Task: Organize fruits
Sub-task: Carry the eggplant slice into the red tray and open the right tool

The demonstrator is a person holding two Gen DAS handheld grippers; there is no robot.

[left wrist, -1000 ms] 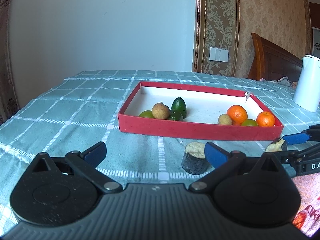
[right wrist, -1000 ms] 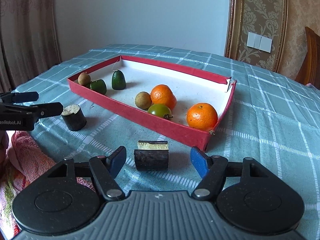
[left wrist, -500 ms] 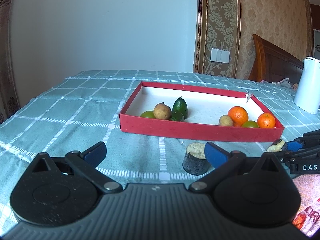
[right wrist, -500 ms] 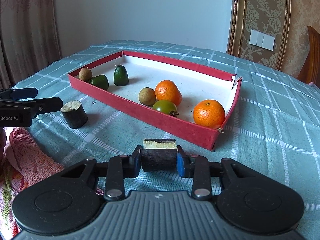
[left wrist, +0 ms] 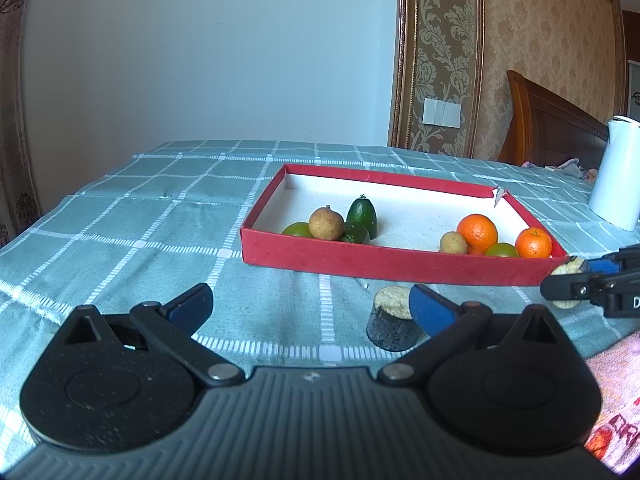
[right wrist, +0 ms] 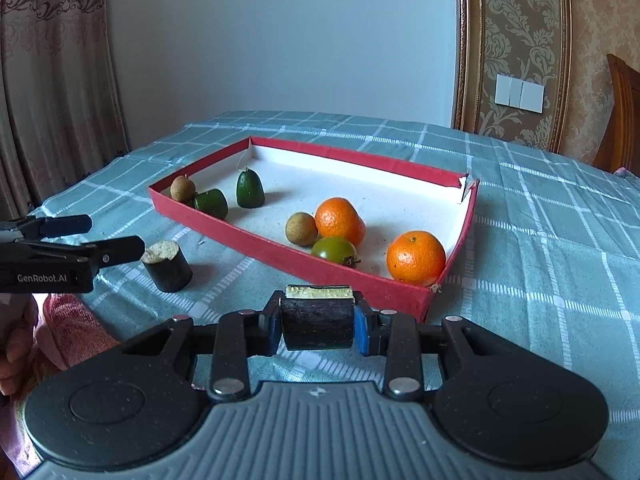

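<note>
A red tray (left wrist: 400,268) (right wrist: 280,254) on the checked tablecloth holds two oranges (right wrist: 416,257), green fruits (right wrist: 250,189) and brown round fruits (left wrist: 326,223). My right gripper (right wrist: 317,322) is shut on a dark sugarcane piece (right wrist: 317,324) and holds it lifted just before the tray's near wall. It also shows at the right edge of the left wrist view (left wrist: 576,282). A second dark sugarcane piece (left wrist: 393,324) (right wrist: 167,265) stands on the cloth. My left gripper (left wrist: 310,306) is open and empty, its right finger beside that piece.
A white kettle (left wrist: 616,172) stands at the far right of the table. A pink towel (right wrist: 60,332) lies at the near edge by the left gripper. A wooden headboard (left wrist: 552,120) is behind the table.
My right gripper closed on the sugarcane piece between its fingers and lifted it slightly toward the tray. The left gripper stayed open and nearly still.
</note>
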